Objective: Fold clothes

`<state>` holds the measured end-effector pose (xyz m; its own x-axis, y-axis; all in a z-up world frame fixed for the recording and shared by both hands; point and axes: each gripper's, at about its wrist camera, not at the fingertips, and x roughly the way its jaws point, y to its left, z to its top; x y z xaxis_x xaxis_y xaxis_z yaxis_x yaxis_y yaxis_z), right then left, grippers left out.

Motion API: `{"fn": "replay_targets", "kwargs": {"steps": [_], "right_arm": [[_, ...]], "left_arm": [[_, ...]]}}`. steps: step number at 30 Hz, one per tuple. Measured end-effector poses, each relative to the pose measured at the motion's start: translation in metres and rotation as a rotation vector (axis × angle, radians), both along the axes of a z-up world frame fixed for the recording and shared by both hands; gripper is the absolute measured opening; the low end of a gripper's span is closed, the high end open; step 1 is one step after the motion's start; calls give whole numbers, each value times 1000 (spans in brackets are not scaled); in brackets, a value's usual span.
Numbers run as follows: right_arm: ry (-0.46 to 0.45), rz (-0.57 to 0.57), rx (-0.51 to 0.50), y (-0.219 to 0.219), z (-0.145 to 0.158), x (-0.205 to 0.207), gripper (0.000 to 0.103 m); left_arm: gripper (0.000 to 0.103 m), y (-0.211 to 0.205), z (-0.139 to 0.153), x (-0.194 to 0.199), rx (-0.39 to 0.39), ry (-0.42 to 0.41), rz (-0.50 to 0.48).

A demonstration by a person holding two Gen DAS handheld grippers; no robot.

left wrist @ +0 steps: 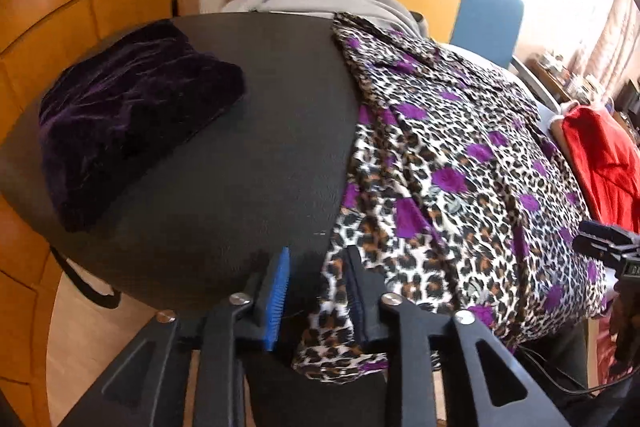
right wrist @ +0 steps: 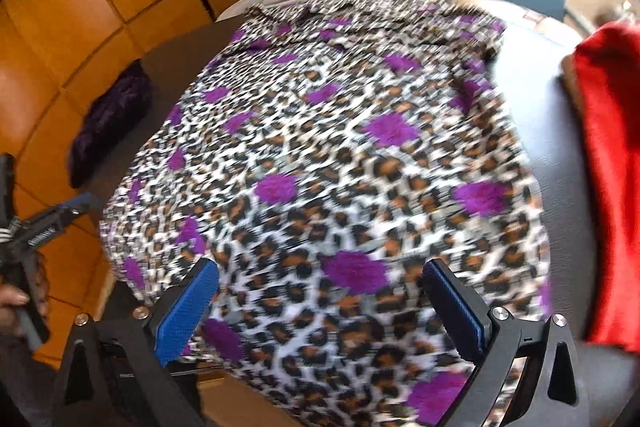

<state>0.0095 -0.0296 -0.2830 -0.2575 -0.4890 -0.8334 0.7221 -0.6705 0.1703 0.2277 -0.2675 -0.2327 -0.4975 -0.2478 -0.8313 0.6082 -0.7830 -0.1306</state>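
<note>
The leopard-print garment (left wrist: 452,163) lies spread over the right part of the dark bench (left wrist: 248,163), its near edge hanging over the rim, so it is not folded. The purple velvet piece (left wrist: 132,123) sits on the left as a compact bundle, which looks folded. A red garment (left wrist: 600,163) waits further right. The left gripper (left wrist: 316,291) is spread apart, with the near corner of the print cloth draped against its right finger. The right gripper (right wrist: 320,303) is wide apart above the print cloth, grasping nothing.

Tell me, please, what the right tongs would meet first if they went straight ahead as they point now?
Most likely the leopard-print garment: the open right tongs straddle it just above the cloth, though the blurred view leaves the gap unclear.
</note>
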Motion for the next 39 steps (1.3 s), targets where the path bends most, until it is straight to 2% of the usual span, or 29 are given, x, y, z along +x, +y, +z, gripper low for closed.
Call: {"fn": "replay_targets", "kwargs": {"steps": [3,7,13,15,17,21,23,24,25,26,27,28,29,30,31,34,39], "right_arm": [[62,-14,41,8,7,2,103],[83,-60,76,35,10,1,103],[54,-166,113,98,0,1,103],[42,-200,127,113,-8,2,103],[40,-220,135,120,-15,4,103],[104,-197,173,117,-19,13,99],[108,-177,177,116,-18,14,91],[111,-162,178,116,-16,16,82],[114,-143,179,115,-14,17,67],[114,-129,177,113,-11,19,57],[111,-118,173,113,-9,19,37],[104,-109,168,111,-7,20,23],[97,-103,165,110,-5,19,19],[93,-97,163,108,-5,18,13],[76,-97,149,107,-4,16,11],[-36,-115,48,110,0,6,9],[-267,-128,-219,123,8,-7,10]], "left_arm": [[38,8,-5,-6,42,-14,-56],[44,17,-10,-10,6,-48,-96],[44,20,-11,-1,-3,-29,-101],[49,23,-13,-2,-16,-31,-114],[52,27,-14,-2,-29,-33,-126],[55,34,-16,-3,-55,-36,-152],[55,37,-18,-3,-68,-37,-164],[55,37,-18,-2,-67,-38,-166],[55,36,-18,-2,-62,-38,-165],[55,36,-17,-1,-58,-39,-164],[54,35,-17,-1,-52,-41,-167],[48,33,-17,-2,-45,-42,-171],[36,30,-16,-1,-28,-36,-172],[11,26,-14,0,-6,-28,-172],[5,20,-14,2,56,-5,-166],[4,-1,-13,9,280,105,-141],[4,-28,-2,17,565,362,-109]]}}
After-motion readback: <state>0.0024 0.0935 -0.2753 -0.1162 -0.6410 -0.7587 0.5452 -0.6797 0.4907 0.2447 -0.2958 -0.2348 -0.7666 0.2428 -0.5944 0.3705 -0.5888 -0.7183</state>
